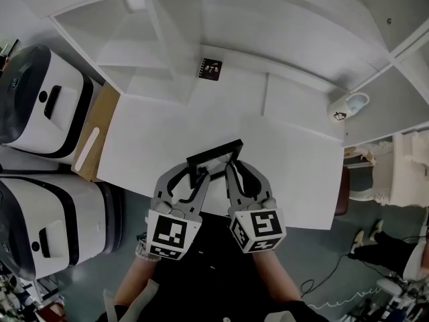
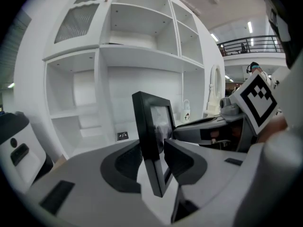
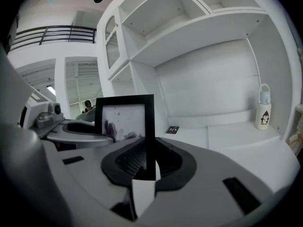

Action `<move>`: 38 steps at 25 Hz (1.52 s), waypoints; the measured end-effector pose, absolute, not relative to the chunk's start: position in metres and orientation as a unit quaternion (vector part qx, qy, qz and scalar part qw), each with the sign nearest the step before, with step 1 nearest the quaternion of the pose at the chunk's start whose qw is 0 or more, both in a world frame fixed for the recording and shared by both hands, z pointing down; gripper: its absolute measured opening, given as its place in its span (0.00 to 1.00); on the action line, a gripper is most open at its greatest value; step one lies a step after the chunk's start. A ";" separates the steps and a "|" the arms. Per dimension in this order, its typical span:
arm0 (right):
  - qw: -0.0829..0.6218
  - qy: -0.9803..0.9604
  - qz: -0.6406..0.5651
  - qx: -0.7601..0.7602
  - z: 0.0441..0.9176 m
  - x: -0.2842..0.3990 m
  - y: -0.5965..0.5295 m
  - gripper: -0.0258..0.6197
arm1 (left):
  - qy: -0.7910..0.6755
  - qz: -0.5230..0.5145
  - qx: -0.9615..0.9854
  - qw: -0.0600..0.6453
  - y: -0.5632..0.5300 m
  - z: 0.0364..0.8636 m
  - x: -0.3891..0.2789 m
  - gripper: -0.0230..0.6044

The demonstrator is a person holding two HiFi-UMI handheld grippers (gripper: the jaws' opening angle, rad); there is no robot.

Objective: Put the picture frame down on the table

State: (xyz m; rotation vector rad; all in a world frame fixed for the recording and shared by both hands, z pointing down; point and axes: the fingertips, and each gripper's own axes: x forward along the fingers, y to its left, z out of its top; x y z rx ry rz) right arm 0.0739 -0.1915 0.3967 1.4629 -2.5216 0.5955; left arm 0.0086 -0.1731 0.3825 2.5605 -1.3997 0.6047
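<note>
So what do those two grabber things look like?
The left gripper and right gripper are light grey, with curved jaws and black ribbed pads inside. Each carries a white cube printed with black square markers.

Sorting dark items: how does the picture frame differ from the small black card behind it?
The picture frame is larger and upright, its sides between the jaws of the left gripper and right gripper; the black card is small and sits alone farther back. Both are dark rectangles.

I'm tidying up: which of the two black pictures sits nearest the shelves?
The small black picture, alone by the shelf unit; the larger picture frame is over the table's front.
</note>
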 end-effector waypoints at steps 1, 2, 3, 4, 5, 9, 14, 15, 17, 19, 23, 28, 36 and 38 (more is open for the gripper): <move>0.085 -0.842 0.203 0.492 0.399 0.072 -0.192 0.14 | -0.468 0.203 0.856 0.086 -0.176 0.386 0.005 0.24; 0.086 -0.840 0.207 0.495 0.402 0.070 -0.193 0.14 | -0.466 0.204 0.856 0.090 -0.179 0.389 0.002 0.25; 0.088 -0.837 0.211 0.497 0.404 0.069 -0.195 0.14 | -0.465 0.206 0.856 0.094 -0.182 0.393 0.000 0.25; 0.090 -0.834 0.217 0.500 0.407 0.068 -0.196 0.14 | -0.462 0.207 0.857 0.099 -0.184 0.396 -0.002 0.26; 0.092 -0.830 0.223 0.502 0.411 0.068 -0.198 0.14 | -0.459 0.209 0.857 0.104 -0.187 0.400 -0.003 0.26; 0.101 -0.814 0.251 0.515 0.428 0.066 -0.202 0.14 | -0.444 0.220 0.860 0.121 -0.195 0.417 -0.007 0.27; 0.122 -0.789 0.279 0.533 0.452 0.067 -0.206 0.14 | -0.425 0.230 0.861 0.159 -0.205 0.443 -0.011 0.31; 0.126 -0.784 0.285 0.536 0.457 0.067 -0.207 0.14 | -0.423 0.231 0.859 0.169 -0.207 0.449 -0.011 0.32; 0.131 -0.775 0.299 0.541 0.467 0.066 -0.207 0.14 | -0.422 0.235 0.855 0.190 -0.210 0.462 -0.014 0.32; 0.136 -0.766 0.315 0.543 0.479 0.065 -0.208 0.14 | -0.424 0.242 0.848 0.207 -0.213 0.475 -0.016 0.32; 0.152 -0.756 0.334 0.542 0.500 0.059 -0.210 0.14 | -0.427 0.270 0.834 0.220 -0.220 0.504 -0.024 0.32; 0.174 -0.748 0.348 0.537 0.527 0.052 -0.214 0.10 | -0.426 0.275 0.820 0.267 -0.227 0.531 -0.037 0.28; 0.215 -0.733 0.365 0.532 0.570 0.047 -0.217 0.08 | -0.403 0.281 0.808 0.325 -0.230 0.570 -0.043 0.25; 0.222 -0.730 0.365 0.533 0.577 0.048 -0.220 0.08 | -0.397 0.281 0.807 0.334 -0.232 0.574 -0.042 0.25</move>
